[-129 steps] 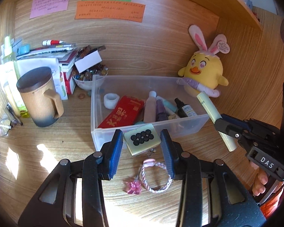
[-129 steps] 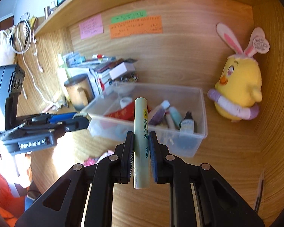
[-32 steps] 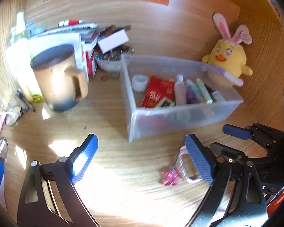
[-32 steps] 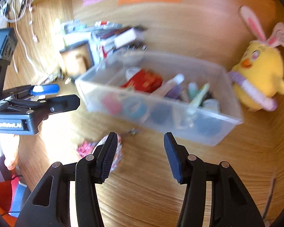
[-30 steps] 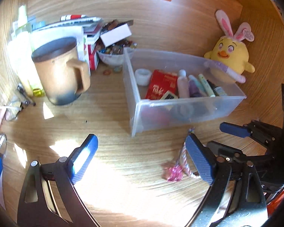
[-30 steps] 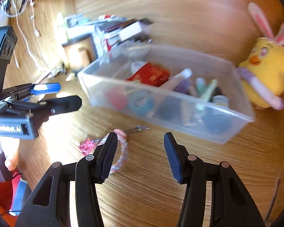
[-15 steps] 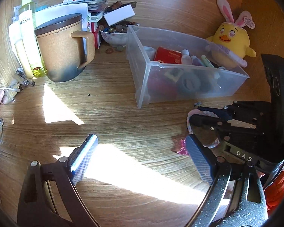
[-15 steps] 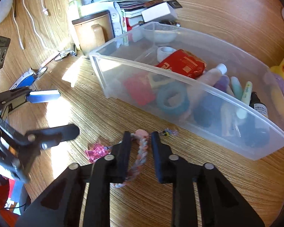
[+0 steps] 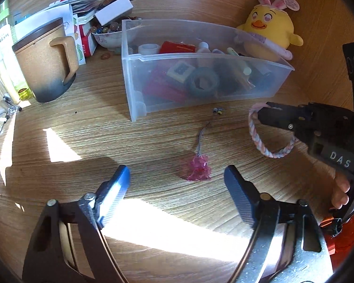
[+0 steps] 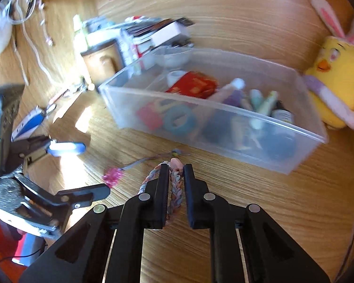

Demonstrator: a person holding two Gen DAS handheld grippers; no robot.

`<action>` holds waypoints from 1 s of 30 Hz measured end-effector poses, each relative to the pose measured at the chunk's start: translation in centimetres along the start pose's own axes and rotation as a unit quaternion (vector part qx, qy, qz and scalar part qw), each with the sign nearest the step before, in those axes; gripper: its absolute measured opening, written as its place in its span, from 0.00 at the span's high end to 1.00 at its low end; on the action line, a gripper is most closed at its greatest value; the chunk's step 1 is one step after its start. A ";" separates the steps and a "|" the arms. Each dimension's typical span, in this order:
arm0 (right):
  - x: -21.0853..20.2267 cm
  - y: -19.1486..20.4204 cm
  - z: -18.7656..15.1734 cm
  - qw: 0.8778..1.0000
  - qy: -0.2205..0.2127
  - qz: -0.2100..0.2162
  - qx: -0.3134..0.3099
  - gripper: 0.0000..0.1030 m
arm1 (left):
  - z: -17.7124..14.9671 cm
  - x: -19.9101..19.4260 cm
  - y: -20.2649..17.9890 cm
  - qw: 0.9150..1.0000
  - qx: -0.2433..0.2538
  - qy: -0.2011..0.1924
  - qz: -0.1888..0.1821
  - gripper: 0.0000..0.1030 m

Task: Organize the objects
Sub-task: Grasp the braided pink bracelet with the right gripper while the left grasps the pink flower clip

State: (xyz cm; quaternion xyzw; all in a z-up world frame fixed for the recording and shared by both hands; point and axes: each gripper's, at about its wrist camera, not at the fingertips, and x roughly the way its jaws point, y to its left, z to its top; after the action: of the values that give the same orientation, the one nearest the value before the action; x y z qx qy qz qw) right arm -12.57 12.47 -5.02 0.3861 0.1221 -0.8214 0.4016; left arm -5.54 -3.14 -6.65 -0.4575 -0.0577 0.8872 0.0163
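A braided pastel bracelet (image 10: 175,184) hangs between the pads of my right gripper (image 10: 175,169), which is shut on it; in the left wrist view the bracelet (image 9: 259,141) dangles off the desk from the right gripper (image 9: 264,114). A pink crystal charm on a thin stem (image 9: 198,168) lies on the wooden desk, just ahead of my left gripper (image 9: 177,179). The left jaws are closing with nothing between them. Behind stands a clear plastic bin (image 9: 134,89) with bottles, tape rolls and a red packet; the bin (image 10: 224,108) is also in the right wrist view.
A brown mug (image 9: 44,68) stands at the left, with stacked books and a bowl of beads (image 9: 106,35) behind it. A yellow plush chick (image 9: 269,28) sits right of the bin. Glasses and small items lie at the desk's left edge (image 9: 2,118).
My right gripper shut on the bracelet and lifted it off the desk. The left gripper sank toward the pink charm and its jaws narrowed.
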 end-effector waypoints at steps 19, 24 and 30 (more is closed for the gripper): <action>-3.6 -2.3 -1.3 0.998 -0.041 -0.010 0.044 0.89 | 0.5 -1.2 -1.8 0.999 0.027 -0.034 0.013 0.79; -4.5 -2.3 -1.1 0.997 -0.054 -0.009 0.046 0.89 | 1.4 -2.7 -1.9 0.998 0.022 -0.059 0.013 0.79; -5.5 -2.3 -0.7 0.996 -0.070 -0.007 0.048 0.89 | 2.5 -4.8 -2.2 0.995 0.017 -0.098 0.006 0.79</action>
State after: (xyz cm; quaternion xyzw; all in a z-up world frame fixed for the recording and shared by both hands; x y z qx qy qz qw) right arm -11.83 17.43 -1.65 0.3459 0.0566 -0.8542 0.3841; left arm -4.87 -1.55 -1.10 -0.3687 -0.0412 0.9285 0.0130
